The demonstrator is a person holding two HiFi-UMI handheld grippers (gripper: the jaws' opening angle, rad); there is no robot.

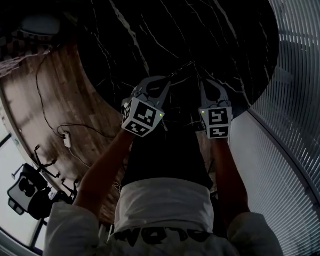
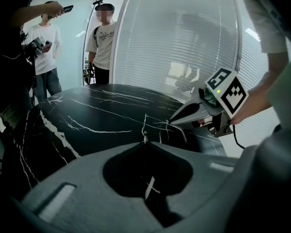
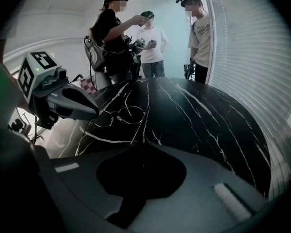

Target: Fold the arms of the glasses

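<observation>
Thin wire-rimmed glasses (image 3: 121, 115) hang just above the black marble table (image 3: 199, 115), between my two grippers. In the head view they show only as fine lines (image 1: 193, 64). My left gripper (image 2: 144, 142) is shut, and a thin wire of the frame (image 2: 145, 125) rises from its tips. From the right gripper view, the left gripper's tip (image 3: 97, 115) meets the frame beside one lens. My right gripper (image 3: 140, 143) is shut too, and a thin arm seems to run from the other lens down to its tips. The left gripper view has a wire leaving the right gripper's tip (image 2: 170, 123).
Three people (image 3: 153, 45) stand at the table's far side. A wall of blinds (image 1: 304, 89) runs along the right. Left of the table, the wooden floor (image 1: 48, 95) carries cables (image 1: 66, 137) and a stand (image 1: 29, 191). The table's rounded edge lies close to me.
</observation>
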